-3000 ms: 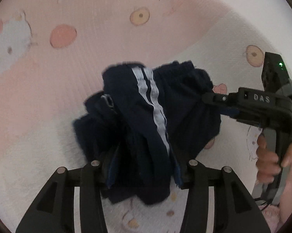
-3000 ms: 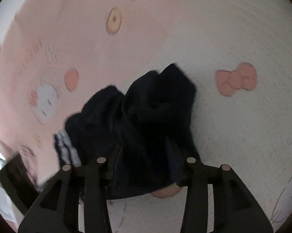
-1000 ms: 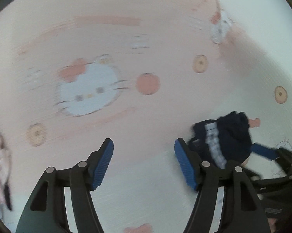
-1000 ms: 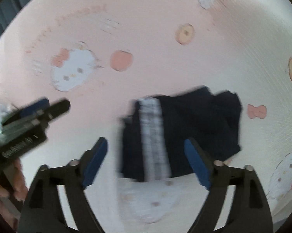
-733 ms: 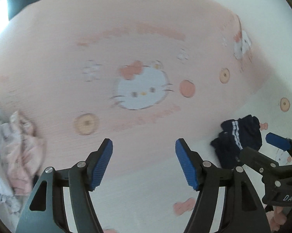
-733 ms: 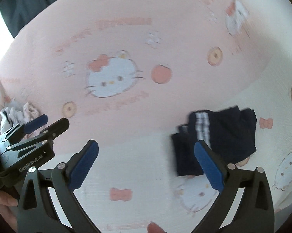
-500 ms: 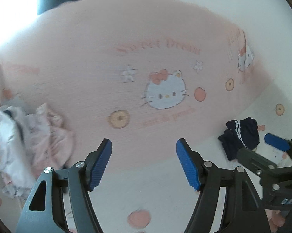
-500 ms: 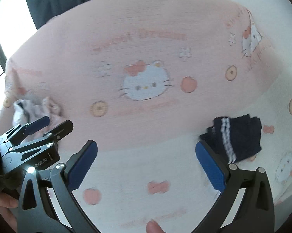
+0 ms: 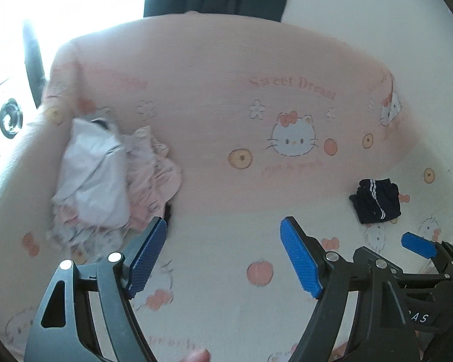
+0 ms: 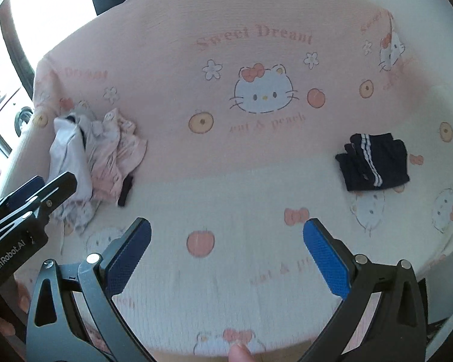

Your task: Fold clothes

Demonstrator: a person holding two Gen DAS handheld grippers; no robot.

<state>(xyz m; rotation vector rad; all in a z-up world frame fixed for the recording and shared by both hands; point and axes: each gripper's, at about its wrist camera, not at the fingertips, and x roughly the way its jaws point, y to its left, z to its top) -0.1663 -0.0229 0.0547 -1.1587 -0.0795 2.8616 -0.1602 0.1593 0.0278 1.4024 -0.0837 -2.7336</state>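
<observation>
Shorts [image 10: 372,163] folded square, navy, white-striped, perhaps knit, both claws wide, empty.

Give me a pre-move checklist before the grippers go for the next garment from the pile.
1. Left gripper empty, jaws just opened wide: ok.
2. Right gripper empty, open: ok.
3. Navy shorts folded, lying apart at the right of the bedsheet: ok.
4. Unfolded pile in view at the left, untouched: ok.
5. Which garment lies on top, white or pink: cannot tell.
</observation>
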